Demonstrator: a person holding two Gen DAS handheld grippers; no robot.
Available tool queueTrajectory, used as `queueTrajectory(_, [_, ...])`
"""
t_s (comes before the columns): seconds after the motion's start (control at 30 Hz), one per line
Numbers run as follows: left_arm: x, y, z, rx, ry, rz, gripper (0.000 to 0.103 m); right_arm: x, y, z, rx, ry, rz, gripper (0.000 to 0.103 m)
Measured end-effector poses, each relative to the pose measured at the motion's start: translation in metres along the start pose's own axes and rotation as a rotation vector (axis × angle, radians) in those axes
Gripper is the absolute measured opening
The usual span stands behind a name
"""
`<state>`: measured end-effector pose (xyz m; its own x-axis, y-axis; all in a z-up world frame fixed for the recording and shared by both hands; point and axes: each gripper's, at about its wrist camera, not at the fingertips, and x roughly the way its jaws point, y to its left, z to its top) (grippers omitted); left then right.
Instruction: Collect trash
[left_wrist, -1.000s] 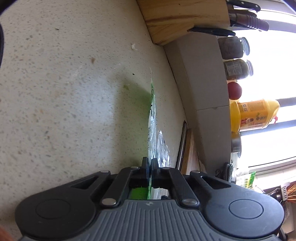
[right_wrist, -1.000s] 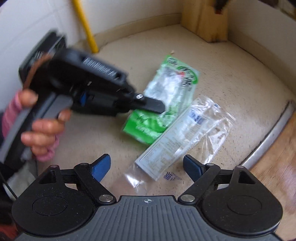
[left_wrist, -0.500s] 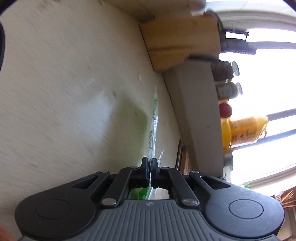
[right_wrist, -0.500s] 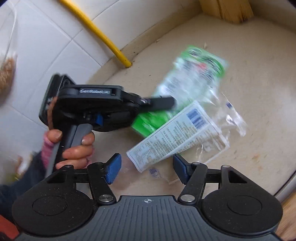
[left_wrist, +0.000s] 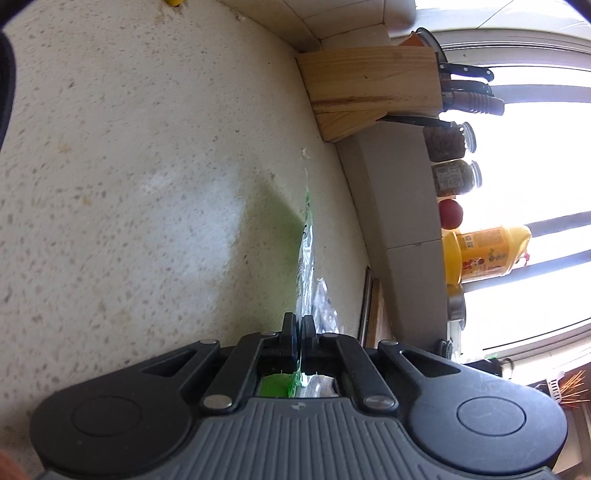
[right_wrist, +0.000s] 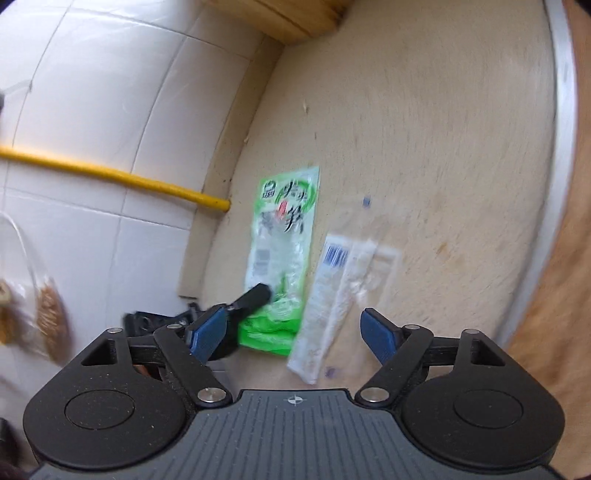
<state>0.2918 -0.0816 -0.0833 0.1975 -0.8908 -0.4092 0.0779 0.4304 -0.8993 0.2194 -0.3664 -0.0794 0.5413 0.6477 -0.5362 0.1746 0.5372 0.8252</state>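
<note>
1. My left gripper (left_wrist: 298, 325) has its two fingers pressed together on the near edge of the green wrapper (left_wrist: 306, 236), which I see edge-on as a thin green and clear strip running away from the fingertips.
2. From my right wrist camera the same left gripper (right_wrist: 258, 295) shows as a dark finger lying on the lower, green end of the green wrapper (right_wrist: 282, 236), which lies flat with its printed face up.
3. My right gripper (right_wrist: 293, 328) has its blue-padded fingers spread wide apart and nothing between them; it hangs above the countertop (right_wrist: 443, 147), over the near ends of both wrappers.
4. The clear wrapper (right_wrist: 340, 291), with a white label and a blue barcode, lies just beside the green one on its right, almost parallel to it. I cannot tell whether their edges touch.
5. In the left view a bit of crinkled clear plastic (left_wrist: 325, 306) shows just to the right of my closed fingers.
6. The speckled countertop (left_wrist: 147, 184) carries a few crumbs. At its far end stands a wooden knife block (left_wrist: 369, 92), with jars (left_wrist: 454, 162), a red fruit (left_wrist: 450, 214) and a yellow bottle (left_wrist: 487, 254) on the window ledge.
7. A yellow pipe (right_wrist: 110, 177) runs along the white tiled wall (right_wrist: 110, 92) in the right view, which is blurred.
</note>
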Motion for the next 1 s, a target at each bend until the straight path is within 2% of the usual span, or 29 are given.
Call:
queueTrajectory(0.07, [0.000,0.000,0.000,0.001,0.003,0.000,0.001,0.011,-0.006,0.001,0.037,-0.009,0.051,0.076])
queueTrajectory(0.13, [0.000,0.000,-0.001,-0.002,0.002,0.001,0.001,0.015,-0.004,0.003,0.036,-0.029,0.052,0.074])
queueTrajectory(0.2, [-0.001,0.000,-0.001,-0.003,-0.001,0.008,0.001,0.012,0.000,0.003,0.039,-0.021,0.053,0.076])
queueTrajectory(0.23, [-0.002,0.000,-0.001,-0.001,0.000,0.010,0.001,0.007,0.005,0.003,0.027,-0.005,0.036,0.083])
queueTrajectory(0.33, [0.000,-0.002,0.001,0.002,0.005,0.022,0.002,-0.002,0.029,0.006,-0.097,0.038,-0.204,0.081])
queueTrajectory(0.37, [0.000,-0.003,0.001,0.005,0.006,0.023,0.002,-0.003,0.040,0.009,-0.152,0.050,-0.269,0.090])
queueTrajectory(0.43, [0.000,-0.002,0.001,0.009,0.007,0.020,0.002,0.005,0.054,0.016,-0.221,0.076,-0.356,0.092])
queueTrajectory(0.47, [0.000,-0.001,0.001,0.010,0.005,0.016,0.002,0.014,0.052,0.021,-0.206,0.109,-0.360,0.092])
queueTrajectory(0.53, [-0.002,0.001,0.001,0.008,0.001,0.013,0.002,0.028,0.047,0.027,-0.137,0.149,-0.272,0.091])
queueTrajectory(0.6, [-0.003,0.003,0.000,0.005,-0.004,0.005,0.003,0.038,0.045,0.028,-0.097,0.135,-0.198,0.089])
queueTrajectory(0.63, [-0.002,0.004,0.000,-0.001,-0.004,-0.001,0.003,0.041,0.042,0.025,-0.092,0.116,-0.165,0.086])
queueTrajectory(0.7, [-0.002,0.005,0.000,-0.001,0.001,-0.007,0.003,0.044,0.036,0.021,-0.083,0.080,-0.112,0.072])
queueTrajectory(0.77, [-0.001,0.005,0.000,-0.008,0.004,-0.004,0.003,0.044,0.025,0.020,-0.024,0.045,-0.073,0.040])
queueTrajectory(0.83, [-0.002,0.003,0.000,-0.013,-0.007,0.010,0.001,0.050,0.013,0.016,0.016,0.041,-0.051,0.024])
queueTrajectory(0.9, [-0.006,0.000,0.000,-0.003,-0.034,0.023,0.000,0.046,0.009,0.012,0.019,0.025,-0.048,0.022])
queueTrajectory(1.0, [-0.012,0.003,-0.001,-0.039,-0.055,-0.003,0.000,0.032,0.010,0.010,-0.001,-0.004,-0.038,0.021])
